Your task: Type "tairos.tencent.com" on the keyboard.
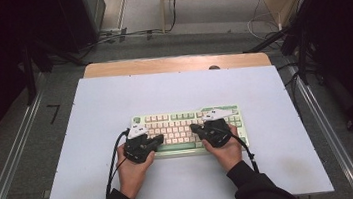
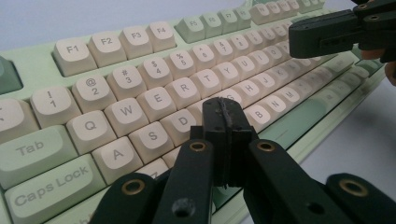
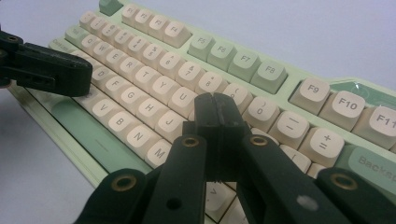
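Two claws are hovering over a keyboard [image 1: 188, 128] lying mid-bench: left claw [image 2: 227, 116] pressed together above the D–F keys, right claw [image 3: 218, 116] pressed together above J–K. Pressing well likely means dipping one closed tip squarely onto one key.

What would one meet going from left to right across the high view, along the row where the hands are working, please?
Bare white table mat → left gripper, jaws shut → middle keys of the green and cream keyboard → right gripper, jaws shut → bare mat again.
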A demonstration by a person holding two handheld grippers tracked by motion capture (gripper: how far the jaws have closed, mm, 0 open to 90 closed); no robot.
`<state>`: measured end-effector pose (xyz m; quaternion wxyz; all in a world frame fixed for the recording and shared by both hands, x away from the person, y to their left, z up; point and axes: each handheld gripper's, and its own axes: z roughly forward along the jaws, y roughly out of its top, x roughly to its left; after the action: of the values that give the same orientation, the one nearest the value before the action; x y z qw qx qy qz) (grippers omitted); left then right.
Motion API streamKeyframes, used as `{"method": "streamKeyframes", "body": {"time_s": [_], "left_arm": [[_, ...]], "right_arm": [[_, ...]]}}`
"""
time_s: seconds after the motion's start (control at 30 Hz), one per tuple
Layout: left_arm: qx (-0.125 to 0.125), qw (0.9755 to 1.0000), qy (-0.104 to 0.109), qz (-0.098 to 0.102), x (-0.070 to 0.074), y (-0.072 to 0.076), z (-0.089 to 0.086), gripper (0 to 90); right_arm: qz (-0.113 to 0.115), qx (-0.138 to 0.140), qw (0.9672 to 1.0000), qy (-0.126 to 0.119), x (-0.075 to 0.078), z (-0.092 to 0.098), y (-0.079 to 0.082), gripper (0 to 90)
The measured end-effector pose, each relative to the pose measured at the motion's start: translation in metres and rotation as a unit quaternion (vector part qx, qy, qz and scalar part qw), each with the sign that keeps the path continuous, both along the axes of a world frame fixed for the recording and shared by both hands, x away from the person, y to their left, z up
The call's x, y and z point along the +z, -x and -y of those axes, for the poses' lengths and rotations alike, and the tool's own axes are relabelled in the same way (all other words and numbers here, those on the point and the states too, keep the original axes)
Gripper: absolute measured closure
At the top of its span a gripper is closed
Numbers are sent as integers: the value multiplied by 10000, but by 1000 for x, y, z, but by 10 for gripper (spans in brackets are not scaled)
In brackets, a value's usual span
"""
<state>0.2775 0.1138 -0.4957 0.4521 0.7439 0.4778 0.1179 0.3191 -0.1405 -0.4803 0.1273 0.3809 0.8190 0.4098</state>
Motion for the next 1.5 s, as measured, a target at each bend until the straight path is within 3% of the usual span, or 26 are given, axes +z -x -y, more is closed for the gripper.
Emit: {"method": "streamKeyframes", "body": {"time_s": [0.6,0.87,1.5], "left_arm": [[-75,9999,-118,-58,-3,-1,4,900],[40,9999,86,139,6,0,-3,900],[277,9993,130,221,10,-4,-14,900]], "right_arm": [[33,-29,10000,-4,0,1,0,883],[113,-106,9999,-51,3,3,0,883],[85,-115,9999,-7,-1,1,-3,883]]}}
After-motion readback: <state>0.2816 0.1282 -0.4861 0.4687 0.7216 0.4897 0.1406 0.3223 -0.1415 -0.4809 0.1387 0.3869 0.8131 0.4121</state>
